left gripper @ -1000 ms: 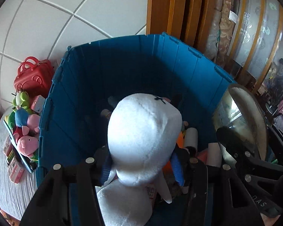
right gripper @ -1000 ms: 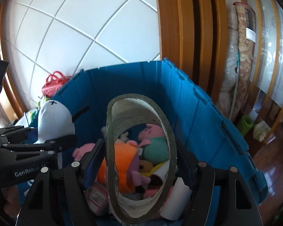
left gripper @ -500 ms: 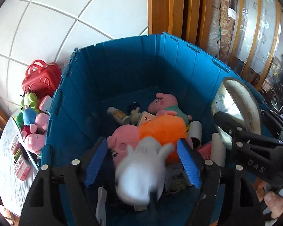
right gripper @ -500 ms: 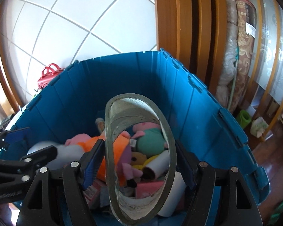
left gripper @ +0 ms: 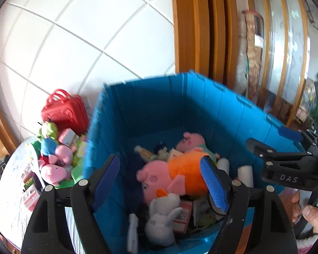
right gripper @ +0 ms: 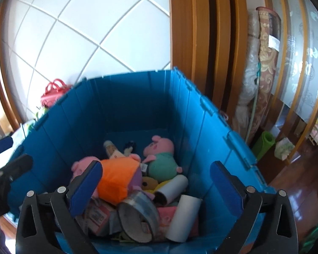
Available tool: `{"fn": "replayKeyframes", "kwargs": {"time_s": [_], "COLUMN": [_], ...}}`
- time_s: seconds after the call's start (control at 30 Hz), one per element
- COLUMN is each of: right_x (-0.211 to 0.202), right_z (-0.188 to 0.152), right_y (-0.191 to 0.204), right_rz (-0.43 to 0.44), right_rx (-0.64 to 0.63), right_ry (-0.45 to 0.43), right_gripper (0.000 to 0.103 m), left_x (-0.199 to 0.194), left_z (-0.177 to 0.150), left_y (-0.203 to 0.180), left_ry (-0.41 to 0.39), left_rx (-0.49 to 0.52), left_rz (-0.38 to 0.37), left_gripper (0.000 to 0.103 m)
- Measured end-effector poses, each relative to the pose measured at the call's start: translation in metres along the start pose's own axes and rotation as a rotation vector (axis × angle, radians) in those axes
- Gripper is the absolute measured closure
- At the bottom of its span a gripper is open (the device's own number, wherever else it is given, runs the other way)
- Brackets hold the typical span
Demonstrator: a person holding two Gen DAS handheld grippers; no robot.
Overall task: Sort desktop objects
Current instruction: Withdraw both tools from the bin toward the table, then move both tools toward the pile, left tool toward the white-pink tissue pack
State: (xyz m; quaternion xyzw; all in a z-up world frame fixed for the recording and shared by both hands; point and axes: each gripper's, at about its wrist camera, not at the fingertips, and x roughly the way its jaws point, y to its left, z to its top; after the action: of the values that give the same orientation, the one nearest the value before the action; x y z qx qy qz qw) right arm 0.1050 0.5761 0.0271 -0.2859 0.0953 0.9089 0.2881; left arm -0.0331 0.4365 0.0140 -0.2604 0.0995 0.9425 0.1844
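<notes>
A deep blue plastic bin (left gripper: 201, 103) (right gripper: 137, 105) holds plush pigs, paper rolls and small boxes. My left gripper (left gripper: 161, 177) is open and empty above the bin's near left side. The white plush rabbit (left gripper: 161, 220) lies inside, below it. My right gripper (right gripper: 156, 184) is open and empty above the bin's near side. The tape roll (right gripper: 137, 218) lies on the pile below it. An orange-dressed pig plush (left gripper: 180, 171) (right gripper: 116, 177) lies in the middle.
To the left of the bin, a table (left gripper: 10, 190) carries a red toy case (left gripper: 63, 110), several plush toys (left gripper: 53, 158) and small boxes. A white tiled wall and wooden door frames stand behind. The right gripper shows in the left wrist view (left gripper: 286, 165).
My left gripper opened and the white rabbit fell into the bin. My right gripper opened and the tape roll dropped onto the pile. Both grippers now hold nothing.
</notes>
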Motion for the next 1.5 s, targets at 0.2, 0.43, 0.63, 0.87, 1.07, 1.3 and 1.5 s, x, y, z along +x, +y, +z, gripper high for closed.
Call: {"fn": "replayKeyframes", "kwargs": {"time_s": [0.2,0.43,0.63,0.87,1.07,1.3,1.5], "right_x": [-0.013,-0.029,-0.049,-0.062,-0.075,-0.075,-0.033], "right_z": [0.008,0.010,0.008,-0.011,-0.031,-0.039,-0.047], "right_y": [0.025,0.099,0.182,0.292,0.358,0.387,0.397], "right_rz": [0.055,0.119,0.126,0.108,0.112,0.093,0.129], "right_rx": [0.000,-0.067,-0.112,-0.162,-0.184,-0.204,-0.197], "right_ry": [-0.045,-0.077,-0.102,-0.080,-0.054,-0.030,0.042], "right_gripper": [0.000,0.000,0.000,0.000,0.000,0.000,0.000], "left_x": [-0.032,-0.061,-0.086,-0.115,-0.121,-0.115,-0.094], "left_z": [-0.007,-0.025,-0.052,-0.097,-0.132,-0.163,-0.181], "left_y": [0.041,0.110,0.195,0.309,0.388,0.454,0.482], "left_ry": [-0.074,-0.096,-0.087,-0.034,0.035,0.102,0.180], "left_rx": [-0.048,-0.119,-0.183,-0.239,-0.278,-0.393,-0.408], "left_rz": [0.064,0.133,0.152,0.186,0.232,0.261,0.302], "left_gripper": [0.013,0.013,0.013,0.013,0.013,0.013,0.013]}}
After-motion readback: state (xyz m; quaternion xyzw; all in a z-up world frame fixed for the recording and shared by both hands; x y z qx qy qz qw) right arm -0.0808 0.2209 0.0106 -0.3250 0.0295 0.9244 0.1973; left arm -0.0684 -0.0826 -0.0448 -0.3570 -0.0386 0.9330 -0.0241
